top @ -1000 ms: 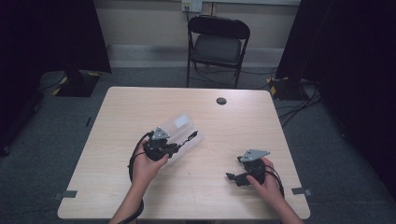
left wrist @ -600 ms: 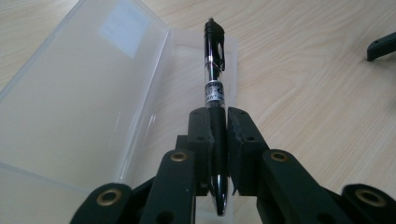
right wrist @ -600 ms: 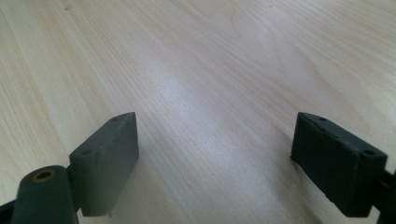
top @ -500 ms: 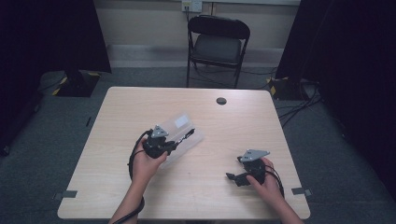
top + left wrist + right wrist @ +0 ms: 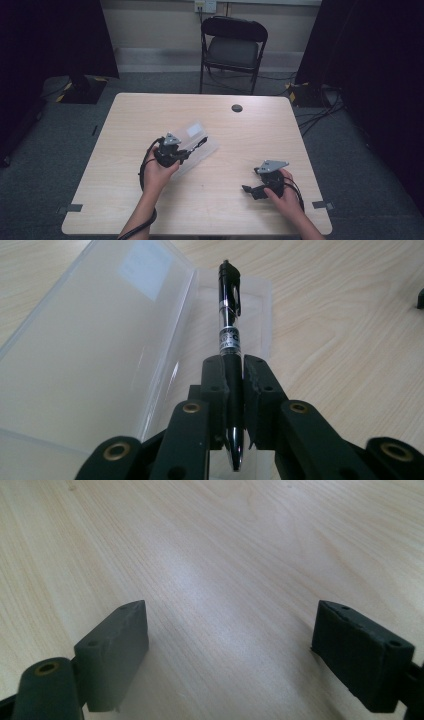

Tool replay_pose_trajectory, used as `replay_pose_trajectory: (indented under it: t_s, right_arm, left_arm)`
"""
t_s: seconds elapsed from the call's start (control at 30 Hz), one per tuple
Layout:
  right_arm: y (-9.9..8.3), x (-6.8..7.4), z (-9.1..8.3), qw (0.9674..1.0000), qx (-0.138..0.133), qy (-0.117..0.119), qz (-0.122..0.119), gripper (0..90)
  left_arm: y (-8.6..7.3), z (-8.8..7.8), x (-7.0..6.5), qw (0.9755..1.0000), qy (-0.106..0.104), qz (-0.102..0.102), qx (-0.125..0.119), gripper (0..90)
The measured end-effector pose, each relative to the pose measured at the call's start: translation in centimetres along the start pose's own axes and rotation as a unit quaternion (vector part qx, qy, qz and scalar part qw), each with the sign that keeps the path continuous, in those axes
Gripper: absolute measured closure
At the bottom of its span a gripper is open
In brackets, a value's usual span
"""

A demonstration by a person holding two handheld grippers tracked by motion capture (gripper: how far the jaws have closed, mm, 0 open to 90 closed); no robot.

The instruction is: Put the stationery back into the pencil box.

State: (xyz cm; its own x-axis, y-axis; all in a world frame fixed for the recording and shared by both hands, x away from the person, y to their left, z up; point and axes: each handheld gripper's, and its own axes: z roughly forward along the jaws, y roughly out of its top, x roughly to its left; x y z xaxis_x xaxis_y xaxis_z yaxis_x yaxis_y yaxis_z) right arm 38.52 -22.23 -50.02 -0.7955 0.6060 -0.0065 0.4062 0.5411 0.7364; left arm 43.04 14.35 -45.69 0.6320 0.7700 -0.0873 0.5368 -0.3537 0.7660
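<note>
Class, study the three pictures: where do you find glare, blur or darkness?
High view: dark sides, evenly lit pale wooden table. Left gripper view: sharp black clip pen, highlight on its silver tip; translucent plastic case looks milky. Right gripper view: soft sheen on the wood, near black pads slightly blurred.

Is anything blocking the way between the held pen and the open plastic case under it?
Nothing visible does. The left tongs grip the pen over the clear case, whose lid lies open to one side; the tray part under the pen looks bare.
</note>
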Motion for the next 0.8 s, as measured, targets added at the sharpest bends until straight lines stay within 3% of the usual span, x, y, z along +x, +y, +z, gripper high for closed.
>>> replay_pose_trajectory:
  t_s: [0.4, 0.53, 0.67, 0.8]
  right_arm:
    - [0.0, 0.0, 0.0, 1.0000, 0.000, 0.000, 0.000, 14.3]
    - [0.0, 0.0, 0.0, 1.0000, 0.000, 0.000, 0.000, 14.3]
    - [0.0, 0.0, 0.0, 1.0000, 0.000, 0.000, 0.000, 14.3]
    - [0.0, 0.0, 0.0, 1.0000, 0.000, 0.000, 0.000, 14.3]
  left_arm:
    - [-0.3, 0.8, 0.4, 0.9998, 0.015, -0.013, 0.005, 80.6]
    - [-0.3, 0.9, 0.4, 0.9998, 0.018, 0.001, 0.012, 80.6]
    - [-0.3, 1.2, 0.3, 0.9999, 0.012, -0.008, 0.008, 80.6]
    - [-0.2, 1.3, 0.3, 0.9998, 0.016, 0.000, 0.015, 80.6]
